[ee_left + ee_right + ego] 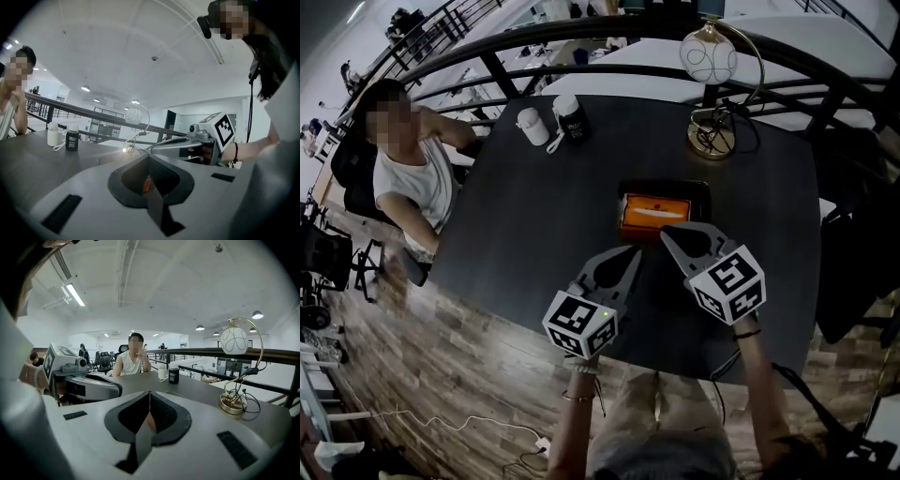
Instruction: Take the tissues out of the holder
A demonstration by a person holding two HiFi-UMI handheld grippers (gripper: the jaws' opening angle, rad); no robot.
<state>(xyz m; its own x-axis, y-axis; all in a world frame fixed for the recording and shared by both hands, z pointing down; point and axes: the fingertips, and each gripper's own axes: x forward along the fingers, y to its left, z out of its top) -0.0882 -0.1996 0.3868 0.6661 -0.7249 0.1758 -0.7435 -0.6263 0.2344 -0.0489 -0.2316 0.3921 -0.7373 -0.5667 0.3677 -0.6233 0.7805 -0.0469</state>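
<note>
Person [408,178] is seated at the worktop's [534,244] far-left edge, elbows on it. White bottle [532,126] and black jar [572,119] are stood side by side at the far left of the worktop.

Left hand-held gripper [634,253] is held low over the near edge, forearm [572,422] coming up from below, marker cube toward the camera, tips angled up and to the right toward the holder. Jaws are seen pressed together in the left gripper view, with nothing clamped between them.

Tissue holder [637,227], orange, is sat in a dark tray [701,202] near the worktop centre, just beyond both sets of tips. White tissues [656,215] are visible in its top slot, not pulled out.

Right hand-held gripper [667,232] is held slightly further forward, forearm [759,375] extended, dark band on the wrist, tips pointing up and to the left. Its tip is seen at the holder's near edge in the head view; contact cannot be told. Jaws are fully closed, nothing gripped.

Globe lamp [710,58] on a brass base is stood at the far right, cable looped beside it.
</note>
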